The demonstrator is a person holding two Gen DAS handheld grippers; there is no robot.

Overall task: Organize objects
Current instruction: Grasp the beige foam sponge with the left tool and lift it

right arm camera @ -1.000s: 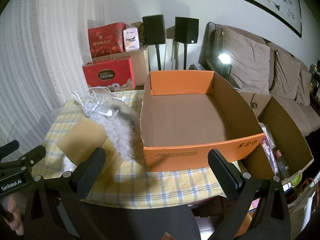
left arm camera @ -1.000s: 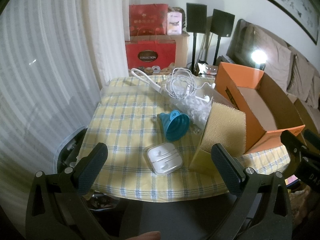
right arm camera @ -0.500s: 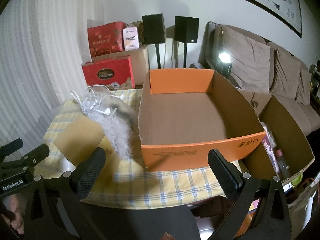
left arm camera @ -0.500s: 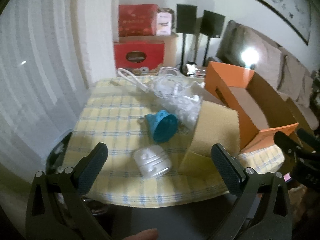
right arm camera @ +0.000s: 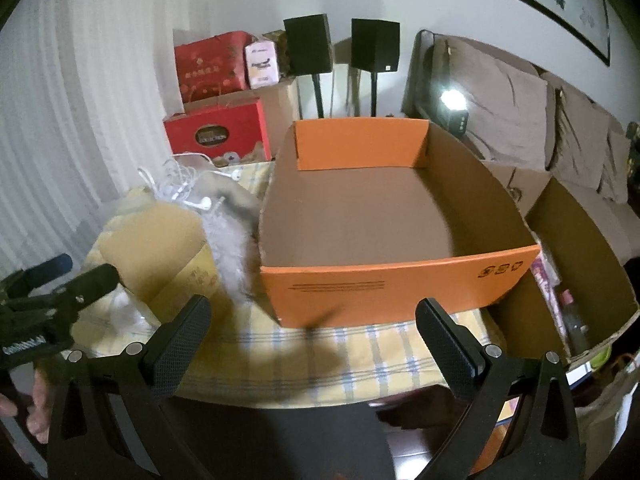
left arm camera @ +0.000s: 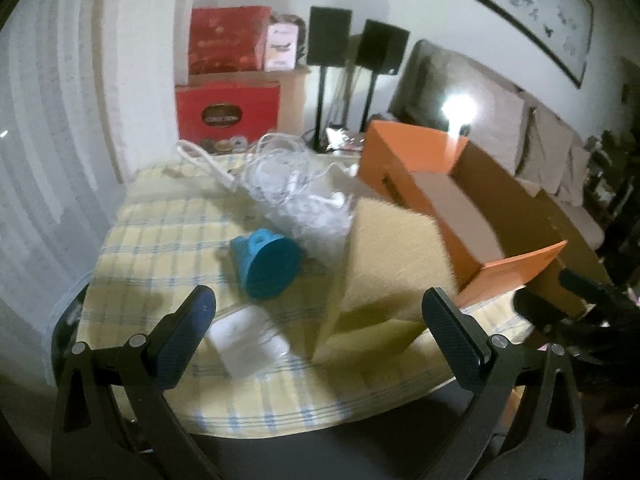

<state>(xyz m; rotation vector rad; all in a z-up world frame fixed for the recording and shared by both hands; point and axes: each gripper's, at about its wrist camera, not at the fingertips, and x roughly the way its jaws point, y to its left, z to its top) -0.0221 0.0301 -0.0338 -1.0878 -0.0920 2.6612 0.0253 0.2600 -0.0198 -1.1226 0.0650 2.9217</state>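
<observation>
An empty orange cardboard box (right arm camera: 396,292) stands on the yellow checked tablecloth (left arm camera: 160,240); it also shows in the left wrist view (left arm camera: 516,268). Left of it lie a yellow sponge block (left arm camera: 392,248), a blue funnel (left arm camera: 268,264), a white earphone case (left arm camera: 248,340), tangled white earphones (left arm camera: 276,168) and a fluffy grey-white piece (right arm camera: 232,248). My left gripper (left arm camera: 320,332) is open and empty, above the table's near edge, over the earphone case and sponge. My right gripper (right arm camera: 312,340) is open and empty, in front of the orange box.
A second open cardboard box (right arm camera: 580,248) with items sits right of the table. Red gift boxes (right arm camera: 216,132), two black speakers (right arm camera: 340,44) and a sofa (right arm camera: 520,104) stand behind. A white curtain (right arm camera: 60,120) hangs at left.
My left gripper has moved forward and lower over the table; the case and sponge now lie between its fingers. My right gripper has edged closer to the orange box.
</observation>
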